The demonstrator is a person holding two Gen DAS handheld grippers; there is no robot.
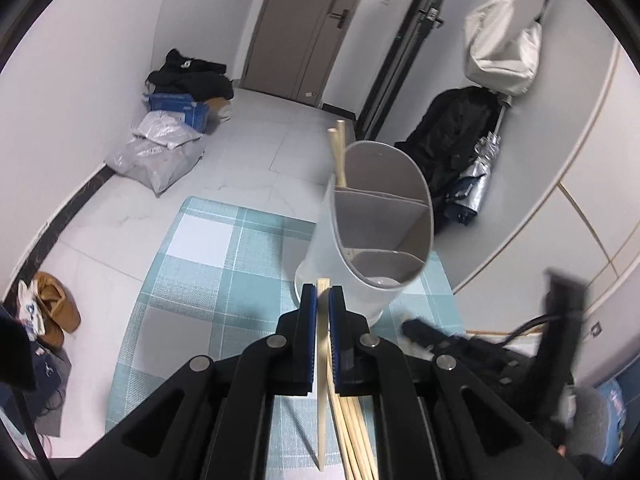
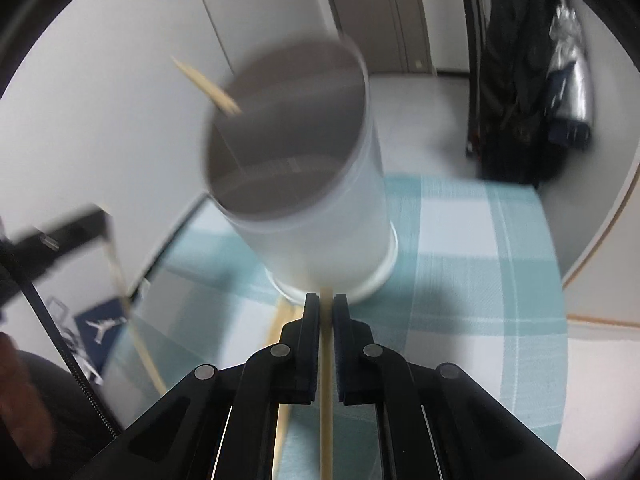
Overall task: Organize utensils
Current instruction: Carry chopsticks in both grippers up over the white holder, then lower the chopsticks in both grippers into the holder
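Nearest to you in the left wrist view, your left gripper [image 1: 323,294] is clamped on a single wooden chopstick [image 1: 321,380], which runs lengthwise between the blue pads and pokes out a little past the fingertips. Just beside it, toward 5 o'clock, a loose bundle of chopsticks [image 1: 354,440] lies on the checked blue-and-white tablecloth [image 1: 208,264]. At 3 o'clock, blurred, is your other gripper.

In the right wrist view, your right gripper [image 2: 327,300] is likewise closed on its own chopstick [image 2: 326,400], held lengthwise between the fingers. The view is blurred. A few more chopsticks [image 2: 280,344] lie on the cloth at 7 o'clock of the fingertips.

Just beyond both sets of fingertips, at 12 o'clock, stands the white utensil holder [image 1: 348,248], upright on the cloth, its grey inside split into compartments by dividers. Two chopsticks [image 1: 339,152] already stand in its far compartment, sticking up above the rim.

Farther off, on the pale tiled floor, brown shoes [image 1: 56,308] sit at 9 o'clock, a pile of bags and a blue box [image 1: 180,110] at 11 o'clock, a grey door [image 1: 304,32] at 12 o'clock, and a white bag [image 1: 502,44] hanging above a dark coat [image 1: 452,132] at 1 o'clock.
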